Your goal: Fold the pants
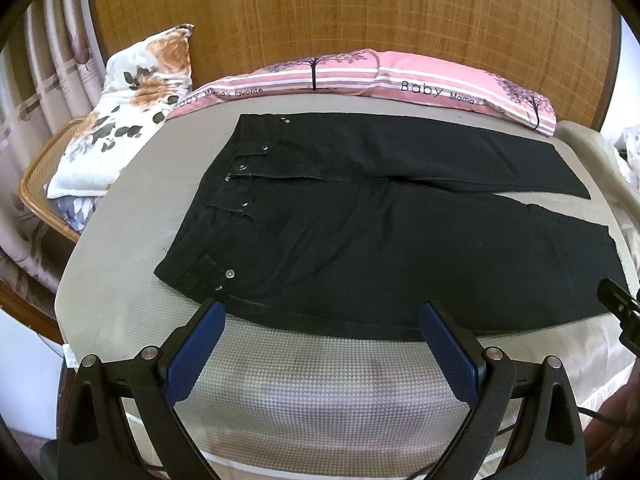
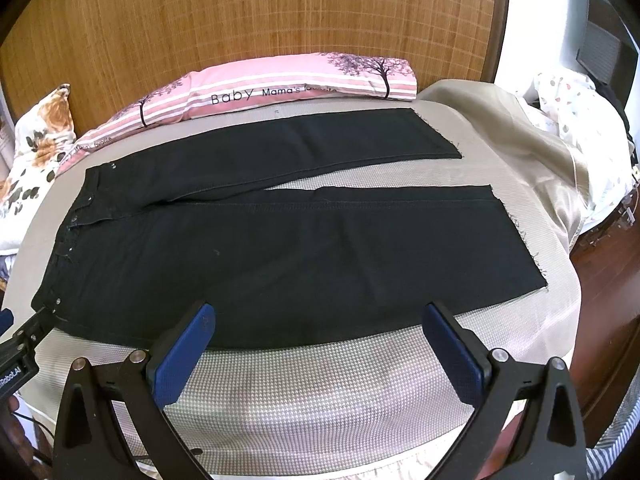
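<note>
Pants (image 1: 380, 232) spread flat across the bed (image 1: 304, 392), mid-frame, both legs unfolded.
Left gripper (image 1: 322, 316) and right gripper (image 2: 320, 318) hover at the near edge, jaws wide, holding nothing. To fold well, pinch waistband corner and near hem together, then carry the near leg squarely over the far one, seams aligned.

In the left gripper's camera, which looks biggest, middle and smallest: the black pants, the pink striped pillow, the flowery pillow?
1. Black pants, by far.
2. and 3. Pink striped pillow and flowery white-and-orange pillow look alike; unsure.
</note>
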Demonstrator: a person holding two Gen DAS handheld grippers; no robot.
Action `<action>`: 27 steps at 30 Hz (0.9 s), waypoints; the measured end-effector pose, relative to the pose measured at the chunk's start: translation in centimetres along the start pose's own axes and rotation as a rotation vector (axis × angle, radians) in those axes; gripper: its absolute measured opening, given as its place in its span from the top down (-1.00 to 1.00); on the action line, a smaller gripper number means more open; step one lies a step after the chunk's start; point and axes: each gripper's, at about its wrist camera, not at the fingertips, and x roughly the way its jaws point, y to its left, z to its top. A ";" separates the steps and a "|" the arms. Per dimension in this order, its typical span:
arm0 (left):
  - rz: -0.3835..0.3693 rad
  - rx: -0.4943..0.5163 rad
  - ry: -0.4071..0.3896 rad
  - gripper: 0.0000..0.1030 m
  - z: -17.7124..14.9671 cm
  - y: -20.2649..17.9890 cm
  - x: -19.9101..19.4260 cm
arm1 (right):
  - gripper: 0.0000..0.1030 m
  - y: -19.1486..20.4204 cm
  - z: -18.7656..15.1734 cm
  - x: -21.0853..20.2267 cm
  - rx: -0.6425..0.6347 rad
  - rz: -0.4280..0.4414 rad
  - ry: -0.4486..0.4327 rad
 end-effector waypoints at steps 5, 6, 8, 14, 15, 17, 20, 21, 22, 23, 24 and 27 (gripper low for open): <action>-0.001 0.004 -0.004 -0.89 0.0 0.1 0.0 | -1.00 0.0 0.0 0.0 0.001 0.000 0.002; -0.003 0.004 -0.003 -0.89 0.0 0.0 0.0 | -1.00 0.0 0.0 0.0 0.001 0.000 0.002; -0.002 0.005 -0.003 -0.89 0.1 0.1 0.0 | -1.00 0.0 0.0 0.0 0.000 0.000 0.001; 0.000 0.005 0.000 -0.89 0.1 0.1 0.1 | -1.00 0.1 0.0 0.2 -0.002 0.000 0.003; 0.000 0.005 0.000 -0.89 0.1 0.1 0.1 | -1.00 0.1 0.0 0.2 -0.002 0.001 0.003; -0.001 0.004 0.000 -0.89 0.1 0.1 0.0 | -1.00 0.2 0.0 0.3 -0.003 -0.001 0.005; 0.000 0.005 0.000 -0.89 0.1 0.1 0.0 | -1.00 0.3 0.1 0.4 -0.005 0.000 0.006; 0.000 0.005 0.000 -0.89 0.1 0.1 0.0 | -1.00 0.3 0.1 0.4 -0.005 -0.001 0.006; 0.000 0.005 0.000 -0.89 0.1 0.2 0.1 | -1.00 0.3 0.1 0.4 -0.005 -0.001 0.007; 0.000 0.006 0.000 -0.89 0.1 0.1 0.0 | -1.00 0.3 0.1 0.4 -0.005 0.000 0.008; 0.000 0.006 0.000 -0.89 0.1 0.1 0.0 | -1.00 0.3 0.1 0.4 -0.005 0.000 0.009; 0.000 0.006 -0.001 -0.89 0.1 0.0 0.0 | -1.00 0.3 0.1 0.4 -0.005 0.000 0.008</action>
